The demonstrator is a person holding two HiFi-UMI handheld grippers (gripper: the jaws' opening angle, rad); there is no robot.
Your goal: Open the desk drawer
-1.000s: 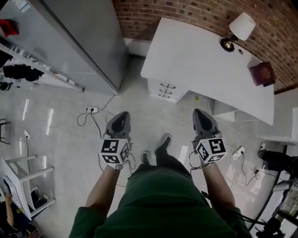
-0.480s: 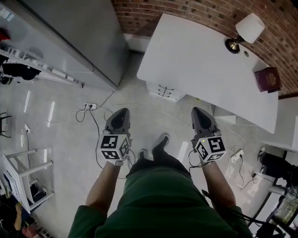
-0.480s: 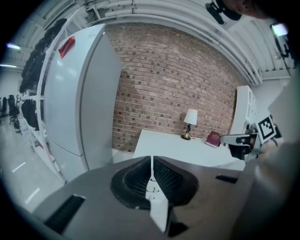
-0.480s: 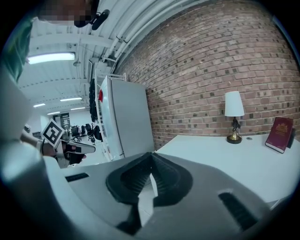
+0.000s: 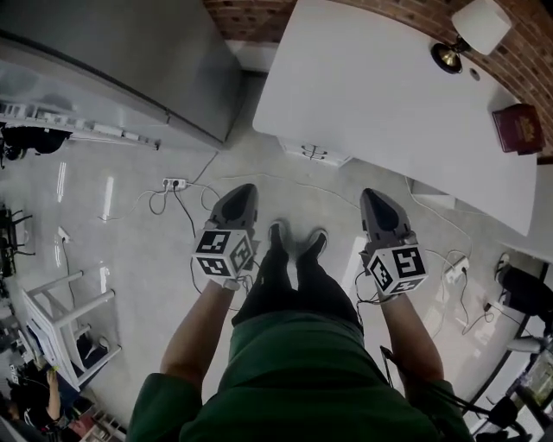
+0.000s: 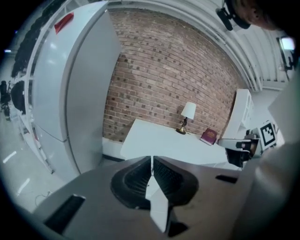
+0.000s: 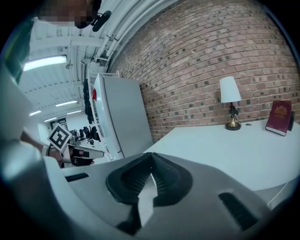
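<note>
Desk drawer (image 5: 315, 154) shows under the white desk (image 5: 380, 95). Left gripper (image 5: 243, 192) and right gripper (image 5: 373, 197) (both well short) are closed, empty.

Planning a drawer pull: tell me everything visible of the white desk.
The white desk has a broad, smooth top, its back edge along the brick wall. Under the near edge a white drawer unit peeks out with small dark handles; no drawer looks pulled out. Near the back sit a white-shaded lamp on a brass-coloured base and a dark red book. The left gripper and right gripper, both shut, are short of it.
</note>
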